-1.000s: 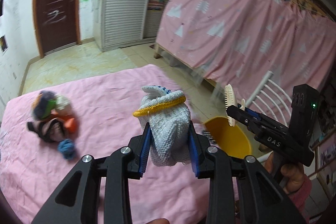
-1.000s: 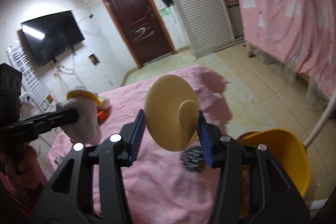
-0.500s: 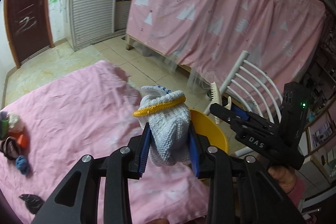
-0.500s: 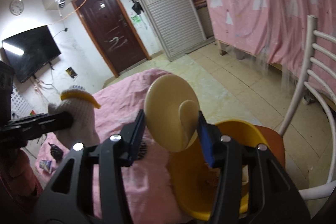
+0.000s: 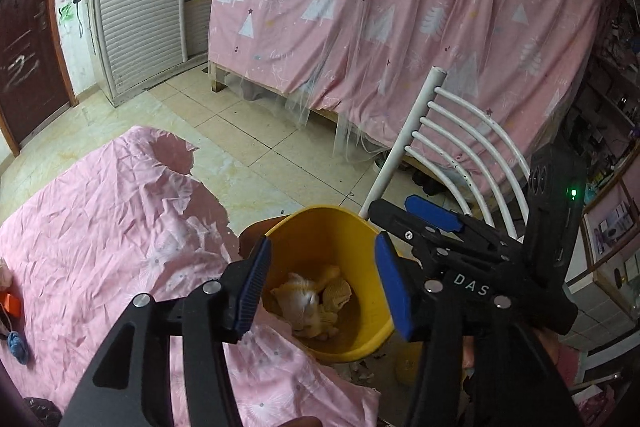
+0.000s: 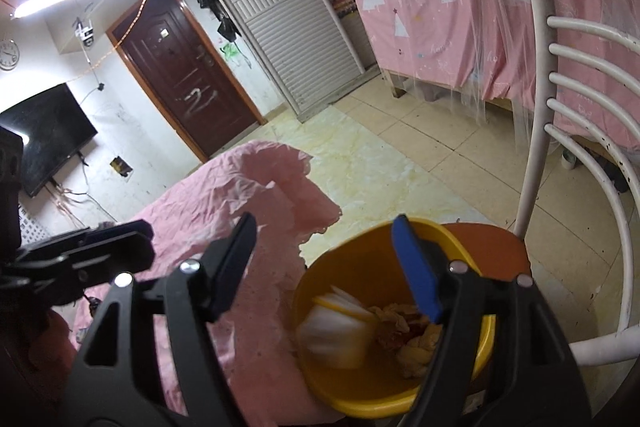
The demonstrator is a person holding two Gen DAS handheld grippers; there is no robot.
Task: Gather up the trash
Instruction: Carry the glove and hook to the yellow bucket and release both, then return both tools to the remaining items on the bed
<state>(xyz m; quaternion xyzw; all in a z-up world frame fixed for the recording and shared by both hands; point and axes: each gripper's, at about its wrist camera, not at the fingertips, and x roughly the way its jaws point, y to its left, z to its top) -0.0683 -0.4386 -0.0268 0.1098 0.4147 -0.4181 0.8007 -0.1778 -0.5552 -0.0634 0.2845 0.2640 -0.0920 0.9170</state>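
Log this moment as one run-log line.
left gripper: open, empty | right gripper: open, empty | both jaws just opened | glove: in yellow bin

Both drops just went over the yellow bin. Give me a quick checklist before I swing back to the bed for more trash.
1. Left gripper empty: ok, jaws have just been opening, nothing between them.
2. Right gripper empty: ok, jaws have just been opening, nothing between them.
3. White glove inside the yellow bin: ok, though blurred.
4. Round beige piece in the bin: cannot tell, not clearly picked out among the scraps.
5. Bin upright on the chair: ok.
6. Trash left on the pink bedspread: not ok, items remain at its left edge.
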